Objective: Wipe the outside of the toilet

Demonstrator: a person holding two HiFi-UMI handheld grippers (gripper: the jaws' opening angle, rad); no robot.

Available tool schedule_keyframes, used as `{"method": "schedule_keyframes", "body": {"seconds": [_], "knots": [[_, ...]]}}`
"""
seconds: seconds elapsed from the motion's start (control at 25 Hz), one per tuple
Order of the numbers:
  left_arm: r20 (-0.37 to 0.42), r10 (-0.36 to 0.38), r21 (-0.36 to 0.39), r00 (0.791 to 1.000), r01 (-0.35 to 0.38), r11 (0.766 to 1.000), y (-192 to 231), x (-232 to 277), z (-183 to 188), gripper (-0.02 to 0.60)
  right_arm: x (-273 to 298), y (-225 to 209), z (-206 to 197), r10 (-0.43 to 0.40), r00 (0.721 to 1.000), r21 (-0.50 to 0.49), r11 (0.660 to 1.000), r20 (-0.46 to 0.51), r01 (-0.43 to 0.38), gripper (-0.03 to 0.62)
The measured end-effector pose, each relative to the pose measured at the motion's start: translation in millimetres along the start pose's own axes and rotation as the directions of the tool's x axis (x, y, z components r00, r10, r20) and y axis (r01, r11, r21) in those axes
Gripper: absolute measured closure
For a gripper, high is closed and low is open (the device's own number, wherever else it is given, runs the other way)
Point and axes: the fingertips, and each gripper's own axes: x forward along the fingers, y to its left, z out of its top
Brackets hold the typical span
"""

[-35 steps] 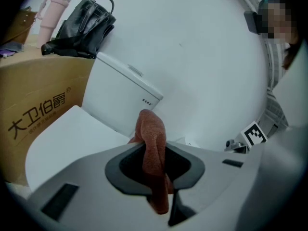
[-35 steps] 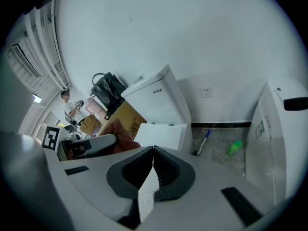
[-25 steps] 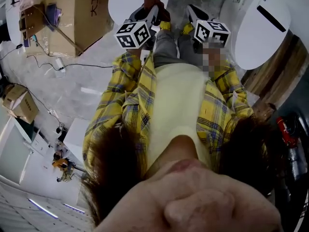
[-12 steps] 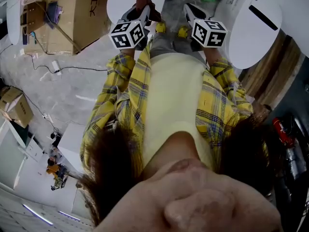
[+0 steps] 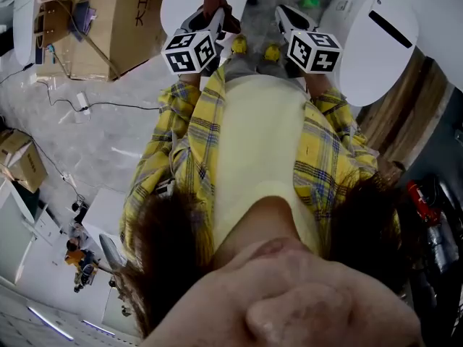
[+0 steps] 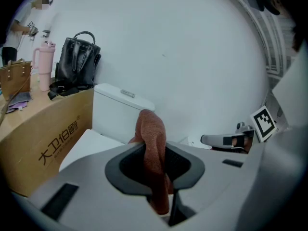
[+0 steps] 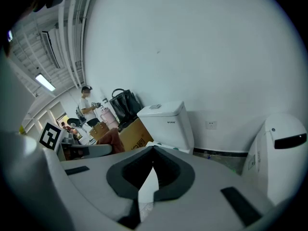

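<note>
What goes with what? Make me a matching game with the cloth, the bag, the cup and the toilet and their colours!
Things:
1. cloth
2. bag
3. cup
4. toilet

Colours:
a. white
b. pink
c. black
d. reddish-brown

Pairs: 1-d, 2-c, 3-b, 4-a

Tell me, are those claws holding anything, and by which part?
Left claw pinches a reddish-brown cloth around its bunched middle, one end poking out beyond it. Right claw is shut, empty.
</note>
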Motion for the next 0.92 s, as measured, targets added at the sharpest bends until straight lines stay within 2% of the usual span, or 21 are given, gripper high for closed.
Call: {"method": "schedule_keyframes", "body": {"seconds": [0.2,0.4,0.76,0.92], "knots": [[0.034,-0.012,0.012,0.999,0.011,1.000,-7,-6,12,0.499,-1,2,8,0.001,1.000,-0.002,1.000,0.024,-0.001,0.571],[0.057,-0.028,0.019,0.998,0.027,0.999,-16,-10,20,0.499,-8,9,23,0.003,0.999,-0.063,0.998,0.050,0.000,0.571],[0.088,-0.005,0.133,0.996,-0.006,0.991,-23,-17,36,0.499,-18,8,35,0.006,0.997,-0.098,0.995,0.078,0.002,0.571],[0.108,-0.019,0.103,0.994,0.008,0.995,-25,-23,45,0.499,-22,11,37,0.012,0.996,-0.099,0.995,0.085,-0.003,0.571]]}}
